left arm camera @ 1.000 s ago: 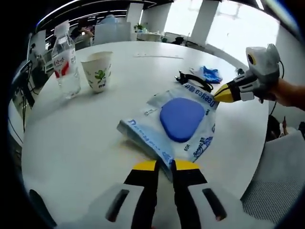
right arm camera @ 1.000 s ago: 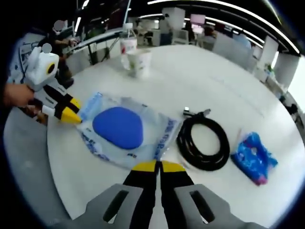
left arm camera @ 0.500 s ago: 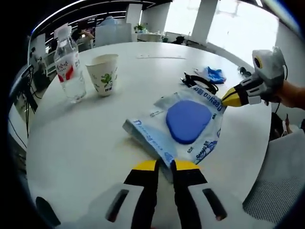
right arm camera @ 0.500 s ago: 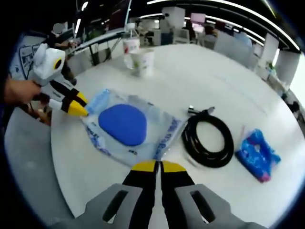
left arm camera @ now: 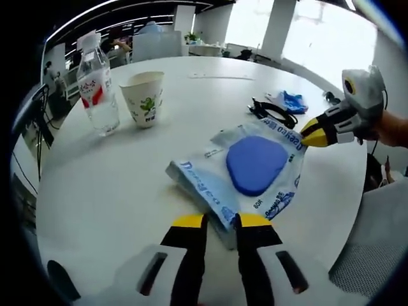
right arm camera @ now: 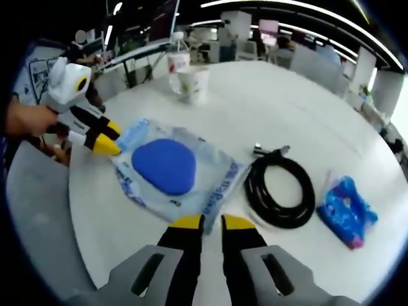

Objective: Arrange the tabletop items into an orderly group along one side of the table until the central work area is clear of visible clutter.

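Observation:
A clear plastic pouch with blue print and a blue pad inside point(left arm camera: 255, 164) lies flat on the round white table point(left arm camera: 108, 191). My left gripper point(left arm camera: 221, 222) is open, its jaws slightly parted around the pouch's near corner. My right gripper point(right arm camera: 212, 222) is open at the opposite edge of the pouch point(right arm camera: 164, 166), a small gap between its tips. Each gripper shows in the other's view: the right gripper point(left arm camera: 312, 134) at the pouch's far corner, the left gripper point(right arm camera: 109, 137) held by a hand.
A water bottle point(left arm camera: 97, 83) and a paper cup point(left arm camera: 145, 95) stand together at the table's side. A coiled black cable point(right arm camera: 280, 191) and a crumpled blue packet point(right arm camera: 347, 204) lie right of the pouch. A mesh chair point(left arm camera: 373, 255) stands by the table edge.
Both grippers' jaws have parted slightly from their shut hold on the pouch. The pouch now rests flat, shifted a little toward the bottle and cup.

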{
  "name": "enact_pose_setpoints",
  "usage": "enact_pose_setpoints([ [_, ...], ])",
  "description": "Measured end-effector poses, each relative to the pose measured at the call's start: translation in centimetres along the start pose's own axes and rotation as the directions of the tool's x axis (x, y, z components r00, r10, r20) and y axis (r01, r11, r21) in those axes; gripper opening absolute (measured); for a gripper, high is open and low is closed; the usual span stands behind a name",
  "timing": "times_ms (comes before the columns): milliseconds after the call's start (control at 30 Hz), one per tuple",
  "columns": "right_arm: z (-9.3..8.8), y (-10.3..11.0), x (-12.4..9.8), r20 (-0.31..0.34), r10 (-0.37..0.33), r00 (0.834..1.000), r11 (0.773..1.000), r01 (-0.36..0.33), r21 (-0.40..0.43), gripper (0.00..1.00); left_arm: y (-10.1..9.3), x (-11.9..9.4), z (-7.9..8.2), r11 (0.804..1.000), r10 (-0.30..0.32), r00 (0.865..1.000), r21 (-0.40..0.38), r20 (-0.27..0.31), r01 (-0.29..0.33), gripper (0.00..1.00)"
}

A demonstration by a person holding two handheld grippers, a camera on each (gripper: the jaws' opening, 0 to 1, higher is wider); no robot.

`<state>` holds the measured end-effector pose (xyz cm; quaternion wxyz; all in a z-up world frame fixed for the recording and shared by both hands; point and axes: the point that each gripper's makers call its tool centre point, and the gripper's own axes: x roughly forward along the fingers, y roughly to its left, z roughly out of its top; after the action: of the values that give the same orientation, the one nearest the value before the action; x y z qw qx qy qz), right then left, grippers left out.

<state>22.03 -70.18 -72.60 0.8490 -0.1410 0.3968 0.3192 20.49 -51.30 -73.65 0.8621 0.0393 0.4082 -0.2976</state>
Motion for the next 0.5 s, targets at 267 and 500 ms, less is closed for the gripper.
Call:
enact_pose_setpoints([
  [267, -0.34, 0.63, 0.34, -0.006, 0.019, 1.000, 1.000, -0.019, 0.011, 0.09, -0.11, 0.12, -0.15, 1.000, -0.003, 1.000, -0.020, -0.011, 0.003, 0.15],
  [500, -0.08, 0.07, -0.18, 0.017, 0.012, 1.000, 1.000, -0.012, 0.012, 0.10, 0.00, 0.22, -0.11, 1.000, 0.002, 1.000, -0.011, -0.015, -0.002, 0.13],
])
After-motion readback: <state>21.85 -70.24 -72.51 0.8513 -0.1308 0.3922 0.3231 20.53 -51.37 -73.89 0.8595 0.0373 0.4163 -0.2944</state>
